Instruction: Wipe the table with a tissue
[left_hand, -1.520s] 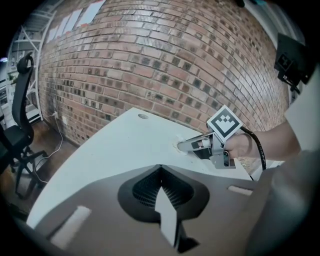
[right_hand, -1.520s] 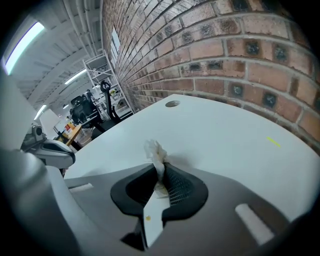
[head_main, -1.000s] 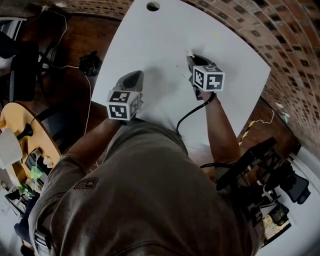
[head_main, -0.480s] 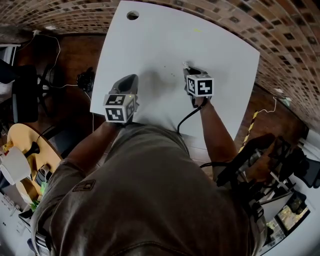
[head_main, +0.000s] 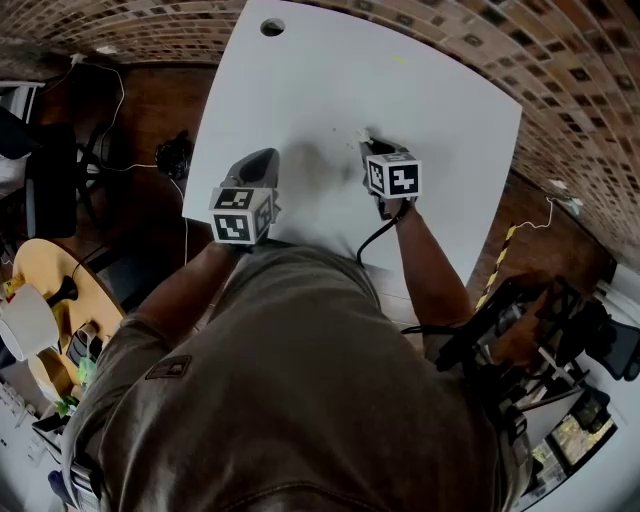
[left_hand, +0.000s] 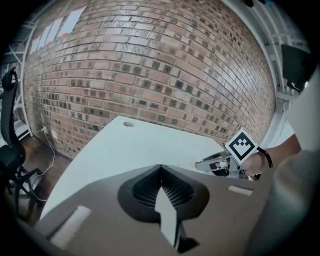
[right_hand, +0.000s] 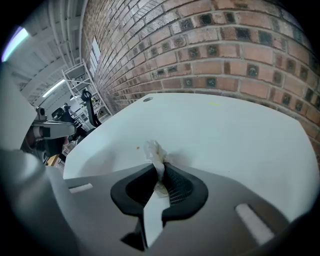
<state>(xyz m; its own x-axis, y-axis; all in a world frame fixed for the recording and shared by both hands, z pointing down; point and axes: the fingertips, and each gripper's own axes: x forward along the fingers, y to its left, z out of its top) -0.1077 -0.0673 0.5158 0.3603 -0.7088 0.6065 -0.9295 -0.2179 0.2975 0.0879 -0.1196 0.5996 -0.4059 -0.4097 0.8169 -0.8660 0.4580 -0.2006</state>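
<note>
Single tissue (right_hand: 155, 150), crumpled, clamped in right hand-held gripper (right_hand: 160, 167), poking past the tips and apparently touching tabletop (right_hand: 225, 130). Probably light, soft and limp, easy to tear or shred under hard dragging. Best taken by the bunched middle, as now, with gentle downward pressure. Left hand-held gripper (left_hand: 160, 169) closed together on nothing, over the tabletop's near edge. Counted: one tissue, two hand-held grippers, one tabletop, one small brownish speck (right_hand: 138, 147) just beside the tissue.
</note>
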